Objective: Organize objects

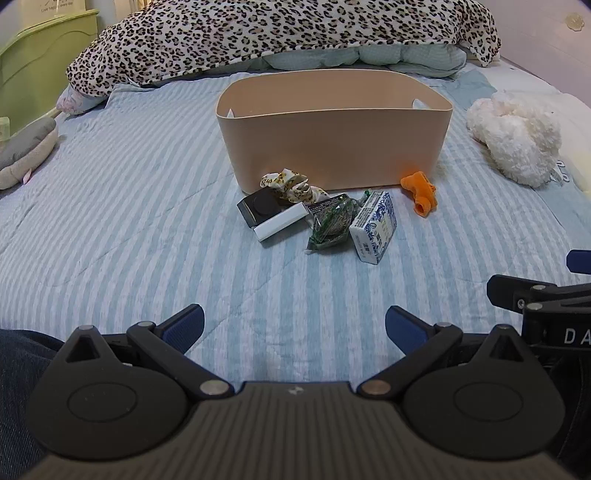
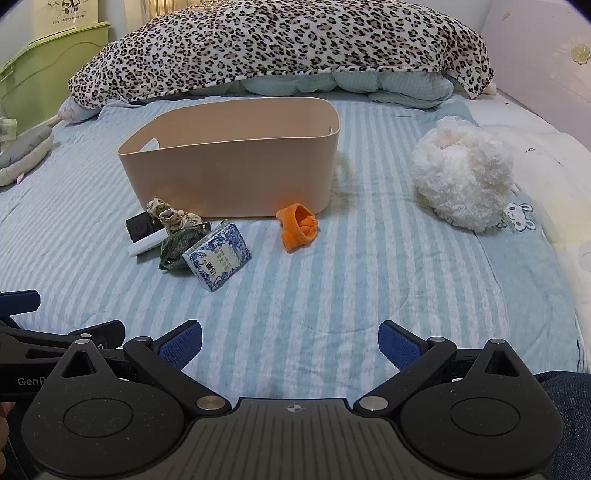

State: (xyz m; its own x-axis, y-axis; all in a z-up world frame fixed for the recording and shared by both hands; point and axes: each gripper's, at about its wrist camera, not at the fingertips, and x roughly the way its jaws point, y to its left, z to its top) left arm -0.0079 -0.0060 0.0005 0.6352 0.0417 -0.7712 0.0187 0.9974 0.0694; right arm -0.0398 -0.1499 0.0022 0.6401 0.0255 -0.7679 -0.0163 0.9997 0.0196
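Note:
A beige plastic bin (image 1: 332, 144) (image 2: 236, 173) stands on the striped bed. In front of it lies a small pile: a leopard-print scrunchie (image 1: 290, 184) (image 2: 173, 218), a black box (image 1: 258, 208) (image 2: 138, 227), a white bar (image 1: 280, 221) (image 2: 147, 243), a green packet (image 1: 332, 225) (image 2: 177, 247) and a blue-and-white patterned box (image 1: 373, 225) (image 2: 218, 258). An orange cloth item (image 1: 419, 192) (image 2: 297, 227) lies to the right. My left gripper (image 1: 294, 326) and right gripper (image 2: 290, 341) are both open and empty, low over the bed, well short of the pile.
A leopard-print blanket (image 1: 280, 33) (image 2: 280, 48) is heaped at the back. A white fluffy toy (image 1: 517, 140) (image 2: 463, 173) lies at the right, a grey plush (image 1: 26, 151) (image 2: 22, 155) at the left. A green headboard (image 1: 40, 62) stands at the far left.

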